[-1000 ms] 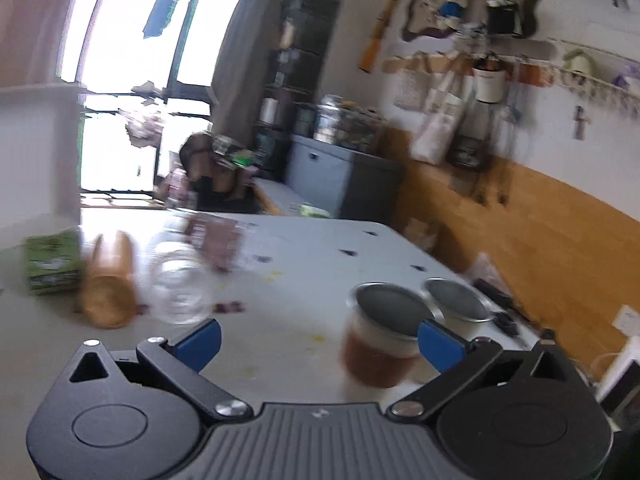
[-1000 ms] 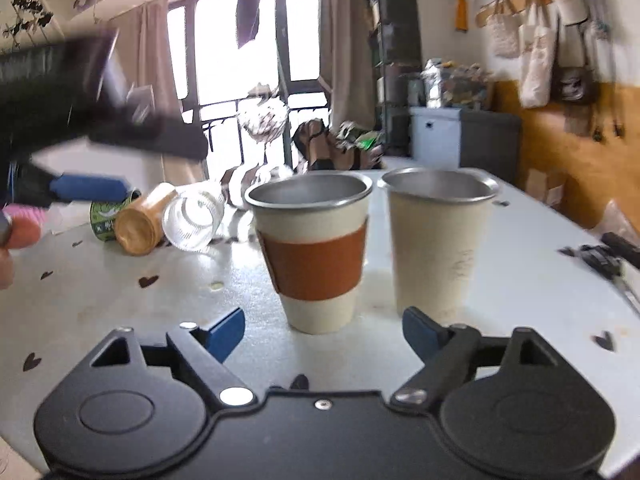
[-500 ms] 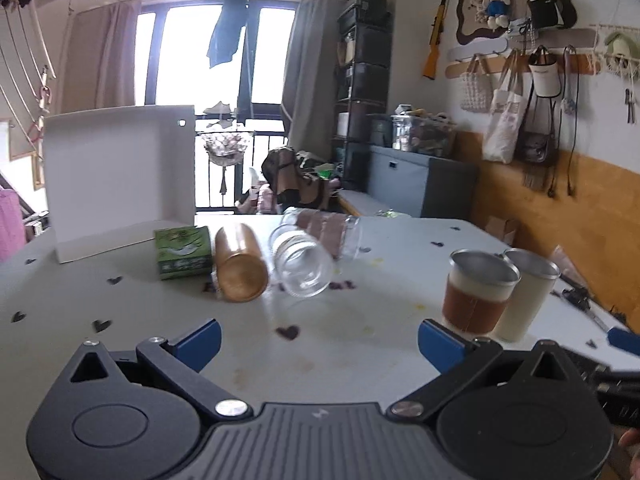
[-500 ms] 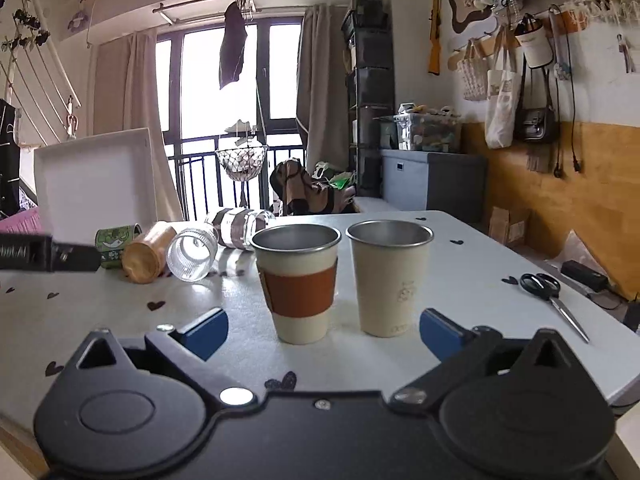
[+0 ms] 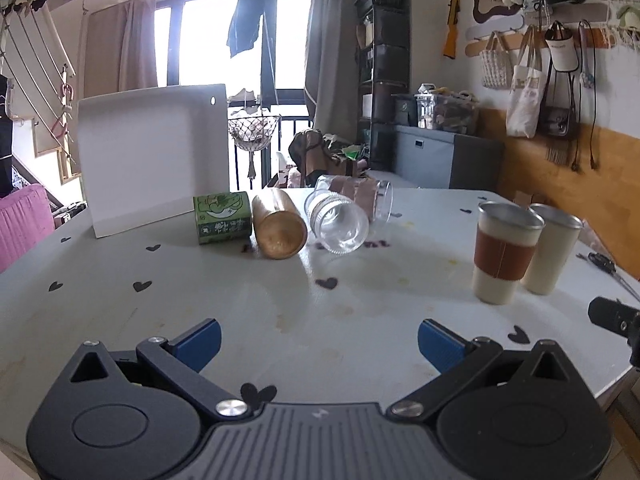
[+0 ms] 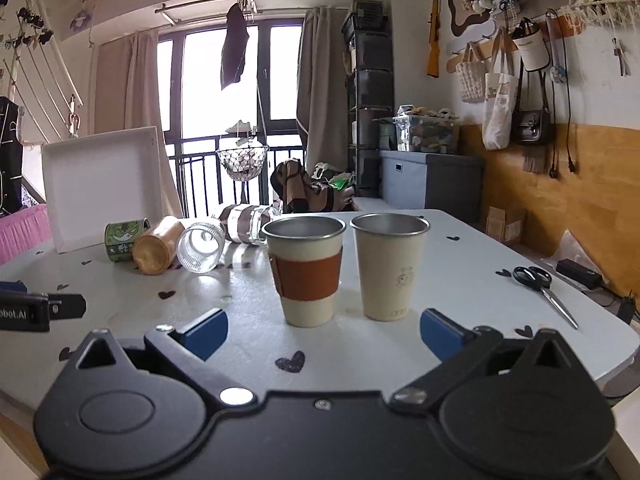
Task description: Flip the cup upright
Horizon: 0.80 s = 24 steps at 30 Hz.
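Three cups lie on their sides at the table's far middle: a gold cup [image 5: 278,223] [image 6: 156,245], a clear ribbed glass [image 5: 338,220] [image 6: 200,245] and a glass with a brown sleeve [image 5: 360,193] [image 6: 245,224]. Two metal cups stand upright: one with an orange-brown sleeve [image 5: 505,253] [image 6: 306,271] and a plain cream one [image 5: 550,249] [image 6: 390,266]. My left gripper [image 5: 319,344] is open and empty, well short of the lying cups. My right gripper [image 6: 323,332] is open and empty, just in front of the two upright cups.
A green tin [image 5: 222,217] [image 6: 125,237] stands left of the gold cup. A white tray [image 5: 154,156] [image 6: 102,184] leans upright behind it. Scissors [image 6: 542,290] lie at the table's right edge. The white table [image 5: 280,300] carries heart stickers.
Both grippers have pulled back from the cups and steadied. The left view swung left from the upright cups to face the lying cups. Both stay open.
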Motion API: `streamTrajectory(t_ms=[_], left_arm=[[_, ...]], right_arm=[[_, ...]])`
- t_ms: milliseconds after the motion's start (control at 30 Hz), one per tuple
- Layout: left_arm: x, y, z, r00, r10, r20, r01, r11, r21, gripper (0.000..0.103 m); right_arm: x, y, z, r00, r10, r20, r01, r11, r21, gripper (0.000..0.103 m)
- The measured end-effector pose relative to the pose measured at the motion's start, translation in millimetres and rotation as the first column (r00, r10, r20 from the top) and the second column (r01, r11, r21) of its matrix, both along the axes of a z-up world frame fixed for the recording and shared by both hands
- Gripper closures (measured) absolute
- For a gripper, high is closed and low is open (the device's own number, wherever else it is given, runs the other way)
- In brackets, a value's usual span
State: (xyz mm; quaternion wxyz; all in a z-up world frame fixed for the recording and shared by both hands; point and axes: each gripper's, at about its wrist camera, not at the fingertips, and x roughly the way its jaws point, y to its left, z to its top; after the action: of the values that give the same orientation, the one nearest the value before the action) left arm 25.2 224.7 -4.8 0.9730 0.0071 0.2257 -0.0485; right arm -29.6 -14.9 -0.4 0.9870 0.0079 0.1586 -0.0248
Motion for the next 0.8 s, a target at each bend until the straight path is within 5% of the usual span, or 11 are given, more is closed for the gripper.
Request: streamTrajectory(t_ms=[800], left_arm=[[-2.4,-4.5,-0.9,1.0,-0.004,0.007,0.004,1.0,0.011,0.0]], right_arm=[[-4.2,4.9,0.7,1.0,-0.001,-0.002,0.001,1.0,-0.015,0.0]])
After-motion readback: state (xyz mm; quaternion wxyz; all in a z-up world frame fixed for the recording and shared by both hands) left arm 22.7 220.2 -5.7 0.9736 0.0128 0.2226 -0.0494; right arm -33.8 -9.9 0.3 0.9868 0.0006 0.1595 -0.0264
